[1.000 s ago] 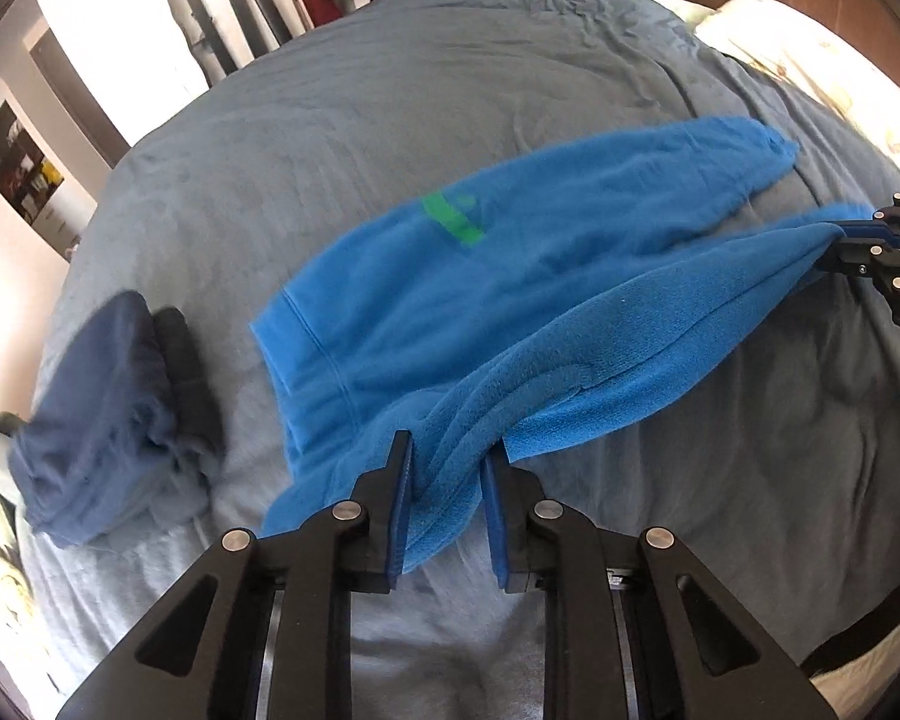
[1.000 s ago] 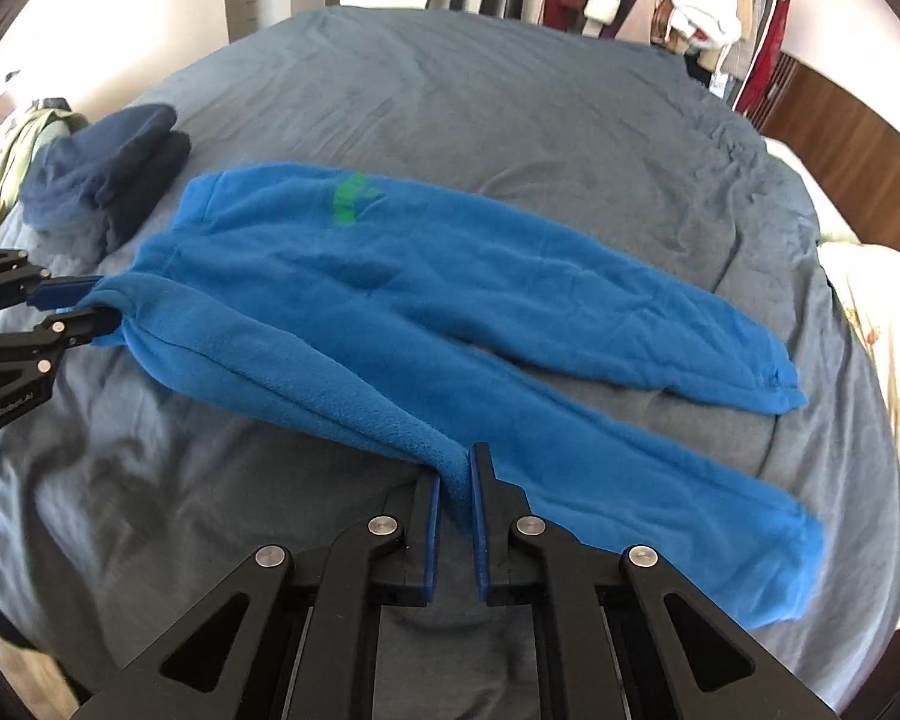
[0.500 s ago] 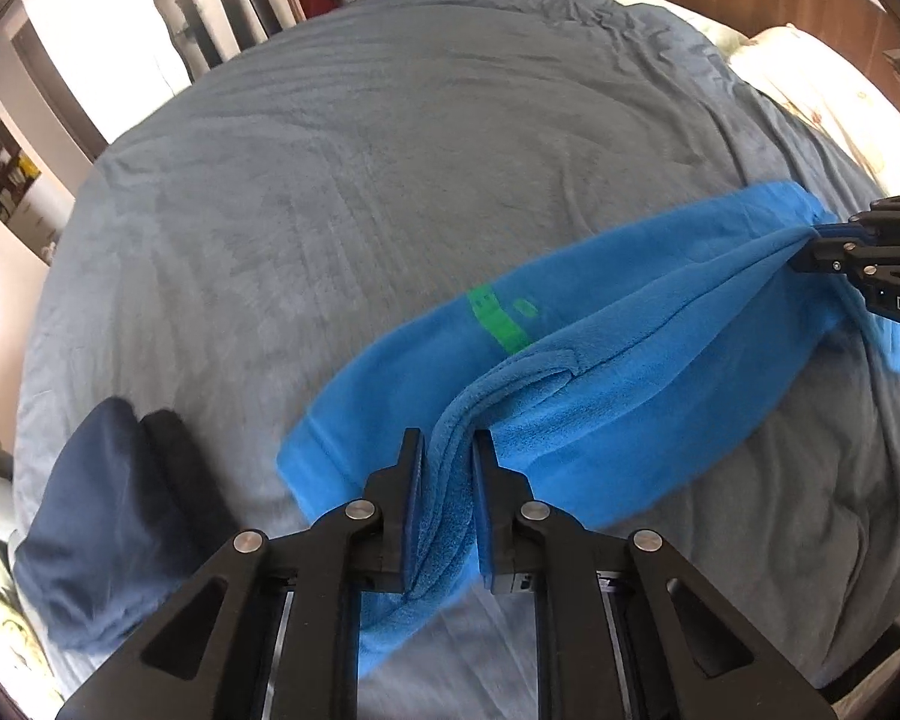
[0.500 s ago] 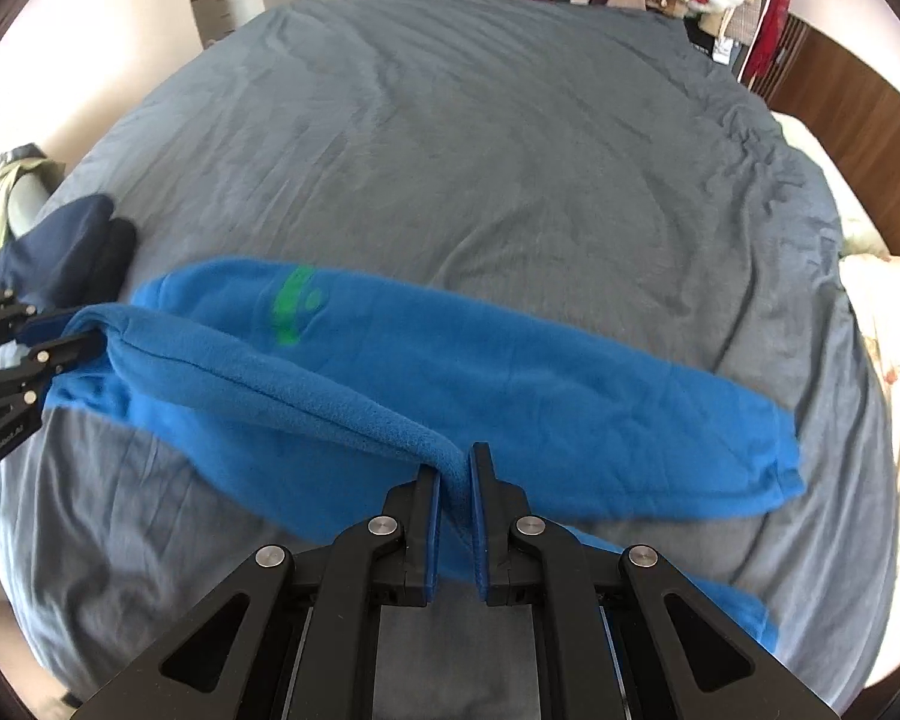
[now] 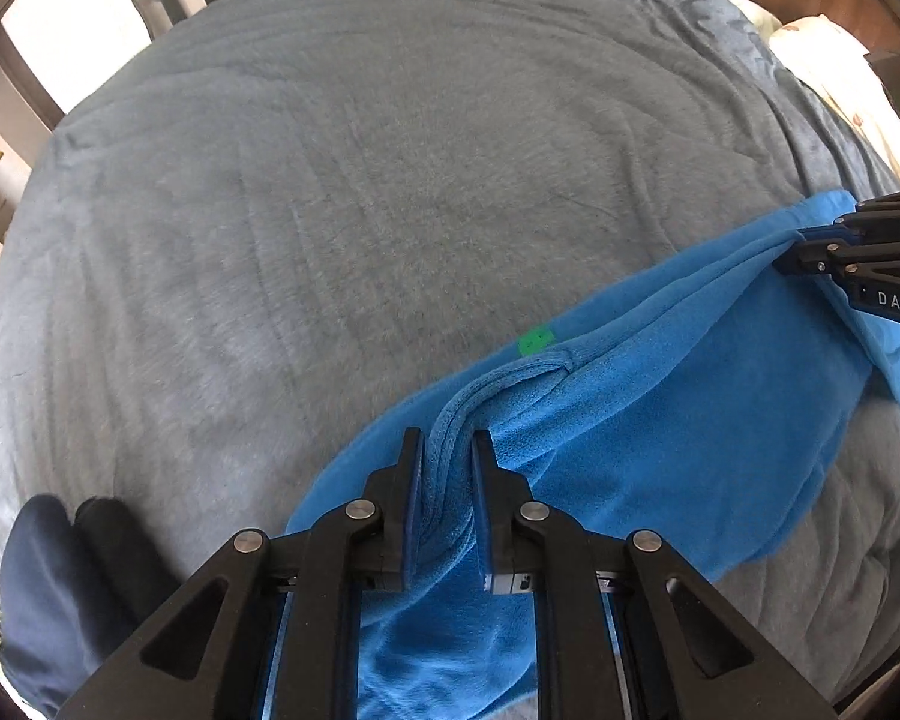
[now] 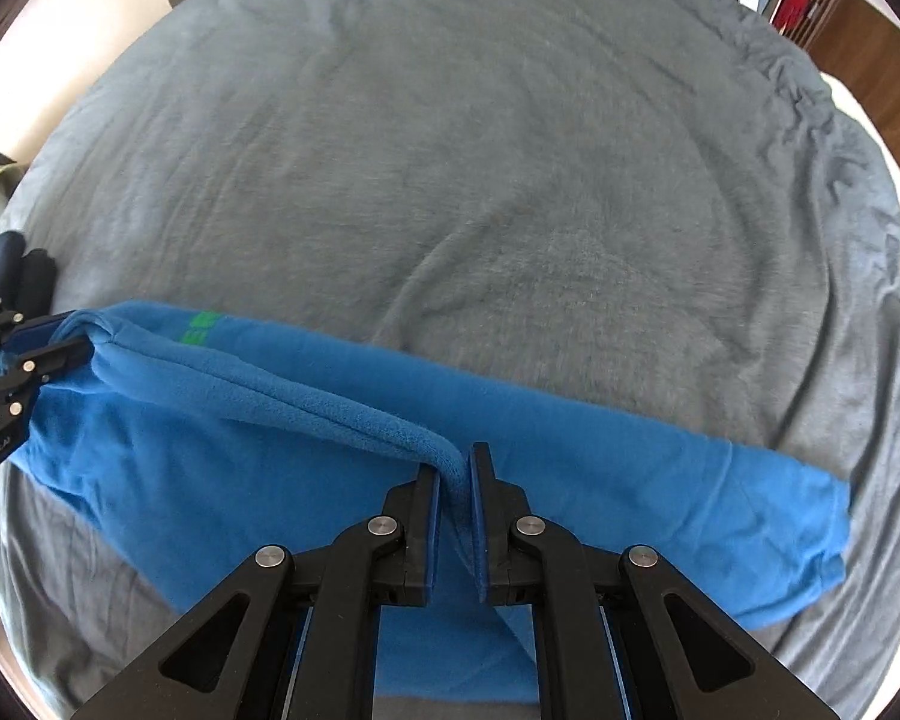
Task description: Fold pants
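Moved since earlier frame: near pant leg carried across onto far leg; left gripper (image 5: 447,462) jaws have just closed further on waist fabric. Right gripper (image 6: 453,474) clamps leg edge. Blue pants (image 6: 600,480) lie on grey bedcover (image 6: 480,180), long axis spanning gripper to gripper

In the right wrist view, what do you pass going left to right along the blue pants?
Dark folded garment → left hand-held gripper → green logo → right hand-held gripper → pants cuff end.
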### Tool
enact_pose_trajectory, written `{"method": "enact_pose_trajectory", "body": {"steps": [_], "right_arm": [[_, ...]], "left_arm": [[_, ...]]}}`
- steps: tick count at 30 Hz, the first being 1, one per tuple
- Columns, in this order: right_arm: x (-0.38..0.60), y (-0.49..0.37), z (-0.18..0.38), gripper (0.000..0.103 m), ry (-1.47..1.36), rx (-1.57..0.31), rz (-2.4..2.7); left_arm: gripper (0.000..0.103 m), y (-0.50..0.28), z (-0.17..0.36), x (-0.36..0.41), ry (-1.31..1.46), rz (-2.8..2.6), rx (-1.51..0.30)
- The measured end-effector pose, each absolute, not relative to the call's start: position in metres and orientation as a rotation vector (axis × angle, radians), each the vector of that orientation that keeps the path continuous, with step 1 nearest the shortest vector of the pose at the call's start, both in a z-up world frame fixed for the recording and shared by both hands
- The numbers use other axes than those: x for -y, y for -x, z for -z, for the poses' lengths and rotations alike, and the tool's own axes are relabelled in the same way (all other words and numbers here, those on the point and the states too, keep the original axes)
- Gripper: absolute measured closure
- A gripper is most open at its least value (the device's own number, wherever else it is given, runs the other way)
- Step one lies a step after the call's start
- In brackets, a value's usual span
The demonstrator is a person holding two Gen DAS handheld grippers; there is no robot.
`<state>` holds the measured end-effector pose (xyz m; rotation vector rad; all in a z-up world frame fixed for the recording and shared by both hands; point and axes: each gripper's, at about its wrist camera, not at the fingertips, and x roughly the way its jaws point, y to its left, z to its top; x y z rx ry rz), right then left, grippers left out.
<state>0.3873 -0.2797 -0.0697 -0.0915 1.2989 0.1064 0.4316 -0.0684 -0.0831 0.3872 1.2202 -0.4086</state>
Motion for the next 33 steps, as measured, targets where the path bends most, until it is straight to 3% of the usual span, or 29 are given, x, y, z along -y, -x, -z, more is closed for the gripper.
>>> {"method": "enact_pose_trajectory", "body": {"steps": [9, 16, 19, 33], "right_arm": [[0.288, -0.415, 0.1, 0.094, 0.083, -1.397, -0.116], [0.287, -0.425, 0.105, 0.09, 0.112, -1.436, -0.118], [0.285, -0.429, 0.105, 0.09, 0.123, -1.443, -0.11], [0.24, -0.455, 0.132, 0.09, 0.257, -1.511, -0.011]], "left_arm": [[0.082, -0.452, 0.108, 0.069, -0.38, 0.406, -1.296], [0.046, -0.46, 0.104, 0.049, -0.391, 0.357, -1.288], [0.039, -0.461, 0.104, 0.037, -0.395, 0.353, -1.295], [0.03, -0.454, 0.096, -0.013, -0.354, 0.32, -1.345]]}}
